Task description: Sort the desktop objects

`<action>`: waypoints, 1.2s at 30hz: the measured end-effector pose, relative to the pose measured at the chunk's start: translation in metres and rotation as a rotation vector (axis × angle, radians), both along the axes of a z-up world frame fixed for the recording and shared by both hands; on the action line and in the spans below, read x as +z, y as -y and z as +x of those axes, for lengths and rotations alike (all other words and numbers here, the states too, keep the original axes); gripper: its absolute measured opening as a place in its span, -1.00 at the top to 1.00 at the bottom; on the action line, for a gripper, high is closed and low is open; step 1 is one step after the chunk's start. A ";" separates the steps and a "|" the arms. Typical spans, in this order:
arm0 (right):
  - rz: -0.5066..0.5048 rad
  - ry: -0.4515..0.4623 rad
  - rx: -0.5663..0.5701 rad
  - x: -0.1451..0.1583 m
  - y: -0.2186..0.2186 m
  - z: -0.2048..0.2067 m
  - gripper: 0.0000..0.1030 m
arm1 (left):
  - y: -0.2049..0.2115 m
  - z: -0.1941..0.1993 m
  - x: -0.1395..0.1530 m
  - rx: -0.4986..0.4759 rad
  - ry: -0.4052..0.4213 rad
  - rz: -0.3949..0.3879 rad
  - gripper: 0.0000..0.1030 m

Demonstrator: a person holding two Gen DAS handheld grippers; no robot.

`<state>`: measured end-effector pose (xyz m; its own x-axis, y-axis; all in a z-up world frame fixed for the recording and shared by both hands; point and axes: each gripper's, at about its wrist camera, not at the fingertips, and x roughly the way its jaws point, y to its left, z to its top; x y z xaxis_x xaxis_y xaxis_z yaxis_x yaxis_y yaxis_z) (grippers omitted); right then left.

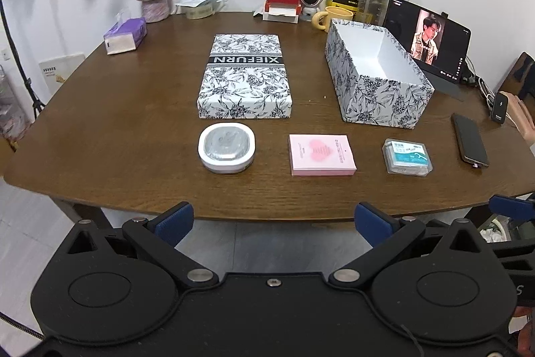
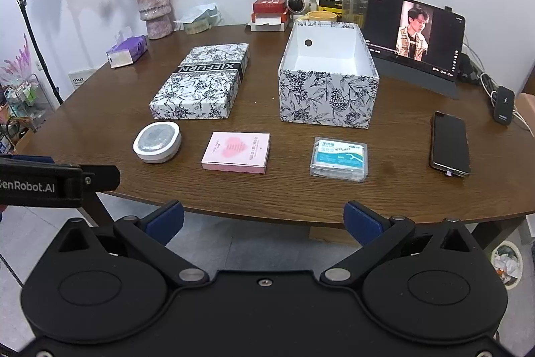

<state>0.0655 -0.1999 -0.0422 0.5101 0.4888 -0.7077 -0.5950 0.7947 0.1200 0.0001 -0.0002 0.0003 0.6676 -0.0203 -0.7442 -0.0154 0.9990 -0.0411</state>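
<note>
Dark brown wood-grain table [image 1: 133, 136]. White storage box [image 2: 329, 99] printed with black leaf-and-berry sprigs, plain white inside; same print on the lid [image 1: 245, 79], crossed by 1 black band with white lettering. White-rimmed round case [image 1: 226, 148] with a silvery grey top. Pale pink flat box [image 1: 321, 154] bearing a deeper pink heart. Clear floss-pick pack [image 2: 339, 159] with a blue and white label. Black phone [image 2: 449, 144]. Purple tissue pack [image 1: 125, 35]. Black grippers with blue pads [image 1: 175, 223].

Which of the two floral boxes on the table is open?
The taller floral box on the right is open, its white inside bare. The flat one on the left, with the black XIEFURN band, shows only its patterned top.
</note>
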 end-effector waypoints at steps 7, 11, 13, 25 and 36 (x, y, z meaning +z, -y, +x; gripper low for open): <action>0.005 0.017 -0.020 0.006 0.004 -0.006 -1.00 | 0.004 -0.008 0.006 -0.004 0.033 0.004 -1.00; 0.007 0.023 -0.038 0.015 0.007 -0.008 -1.00 | 0.000 -0.004 0.014 -0.004 0.000 -0.009 -1.00; 0.000 0.025 -0.041 0.019 0.005 -0.008 -1.00 | 0.000 -0.005 0.020 -0.004 -0.011 -0.014 -1.00; -0.015 0.010 -0.050 0.026 -0.008 -0.013 -1.00 | -0.023 -0.002 0.027 -0.005 -0.030 0.009 -1.00; -0.017 0.000 -0.063 0.027 -0.011 -0.021 -1.00 | -0.027 -0.006 0.028 -0.033 -0.030 0.009 -1.00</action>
<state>0.0448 -0.1893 -0.0151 0.5395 0.4435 -0.7157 -0.5437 0.8326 0.1061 -0.0064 0.0266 0.0279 0.6439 -0.0351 -0.7643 0.0167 0.9994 -0.0318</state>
